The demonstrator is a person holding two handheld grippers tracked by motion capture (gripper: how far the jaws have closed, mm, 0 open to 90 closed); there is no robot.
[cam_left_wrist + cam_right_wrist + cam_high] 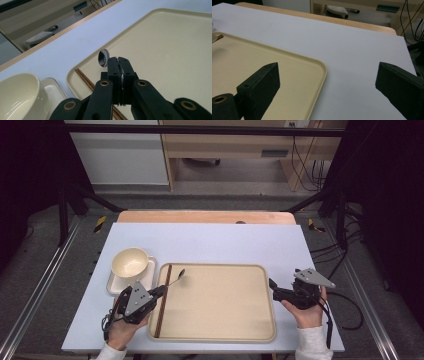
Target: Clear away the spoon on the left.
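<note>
A metal spoon [177,276] is clamped by its handle in my left gripper [161,292], its bowl [103,57] sticking out past the jaw tips over the left part of the beige tray [220,332]. In the left gripper view the jaws are pressed together on the thin handle [121,77]. A pair of brown chopsticks [164,300] lies along the tray's left edge, just below the spoon. My right gripper [274,287] hovers at the tray's right edge, open, with nothing between its jaws [329,85].
A cream bowl [130,262] sits on a small white square plate [117,287] left of the tray. The blue-white table top [210,240] stretches behind the tray, with a wooden edge [205,216] at the far side.
</note>
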